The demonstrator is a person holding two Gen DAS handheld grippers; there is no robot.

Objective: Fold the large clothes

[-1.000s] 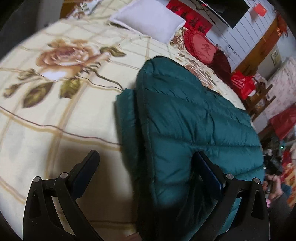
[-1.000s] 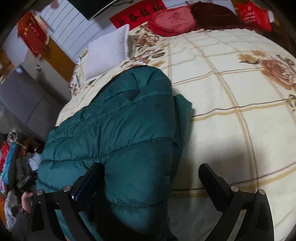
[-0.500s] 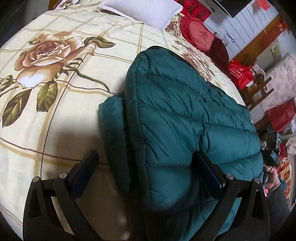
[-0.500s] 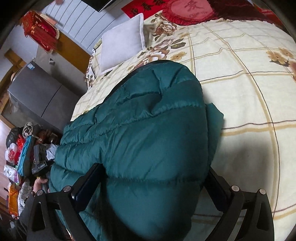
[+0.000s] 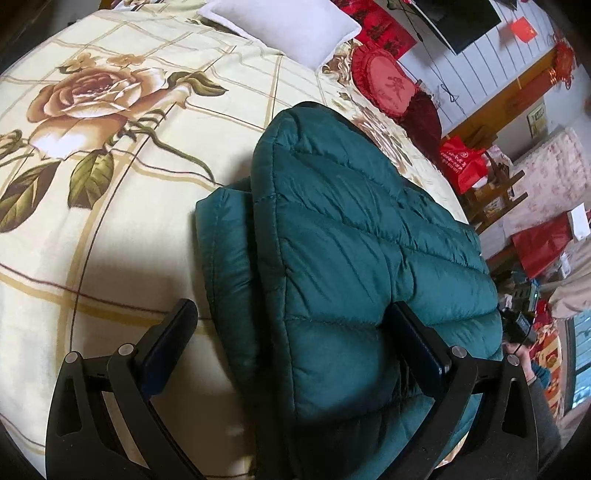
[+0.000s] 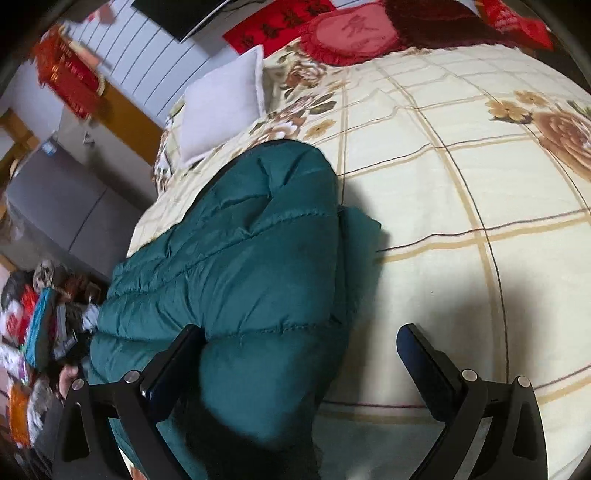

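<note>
**Jacket runs straight away from both grippers, near end under my fingers**

I've got the teal puffer jacket (image 5: 343,258) lying on the floral bedspread (image 5: 110,221), and its long axis points dead ahead of me, from the near edge of the bed toward the white pillow (image 5: 284,29). That's the line everything turns on. The far rounded end stops short of the pillow; the near end sits right under my tools.

My left gripper (image 5: 291,339) is spread wide, holding nothing. Its right finger (image 5: 417,347) rests on the quilted top of the jacket, its left finger (image 5: 166,343) hangs over bare bedspread, so the jacket's left edge runs between the two. A folded-under strip peeks out along that left edge.

My right gripper (image 6: 295,365) mirrors it: jaws wide apart, empty. Its left finger (image 6: 173,365) is at the jacket's surface, its right finger (image 6: 424,365) over open bedspread on the side away from the pillow. The jacket's right edge passes between them.

So each gripper straddles its own side of the near end, about equally close. My read: the jacket is already folded narrow lengthwise, and the next fold would carry this near end forward along the axis toward the pillow. For that I'd need both jaws closing on the near corners together, or the bulky padding will skew.
</note>
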